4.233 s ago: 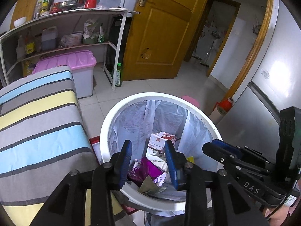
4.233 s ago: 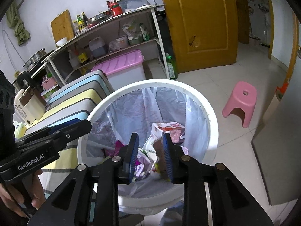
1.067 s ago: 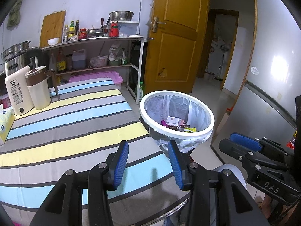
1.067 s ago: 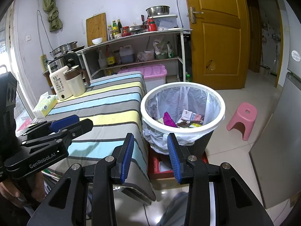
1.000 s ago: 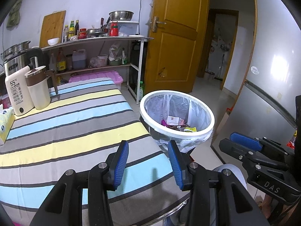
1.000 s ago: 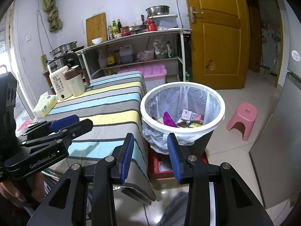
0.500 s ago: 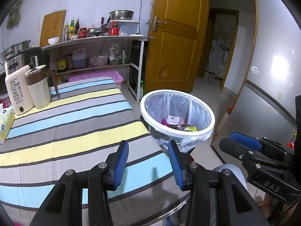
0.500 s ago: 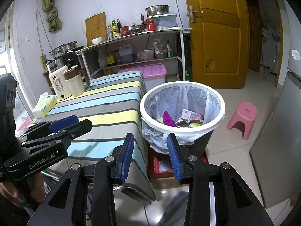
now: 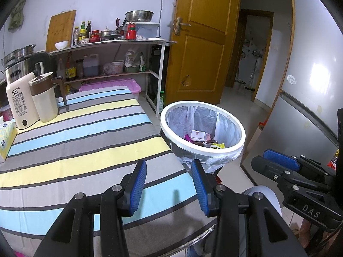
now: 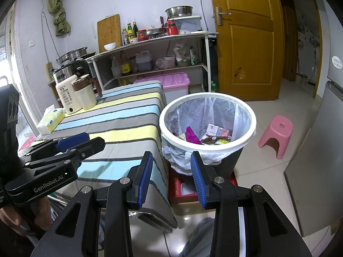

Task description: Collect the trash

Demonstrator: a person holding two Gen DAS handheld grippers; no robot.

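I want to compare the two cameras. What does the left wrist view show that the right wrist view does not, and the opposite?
Only the left wrist view: the open doorway into another room, seen beyond the door. Only the right wrist view: the pink stool and the green cloth hanging on the wall. Both: the trash bin with wrappers inside, the striped tablecloth, and both tongs open and empty.

Ahead of the left gripper, whose pads are blue on black arms, the tablecloth runs in grey, yellow and light-blue stripes edged in black. Beyond the right gripper, also blue and black, the bin has a white rim over a dark body, lined in clear plastic. Right of it stands a pink stool; farther off is an orange-brown door.
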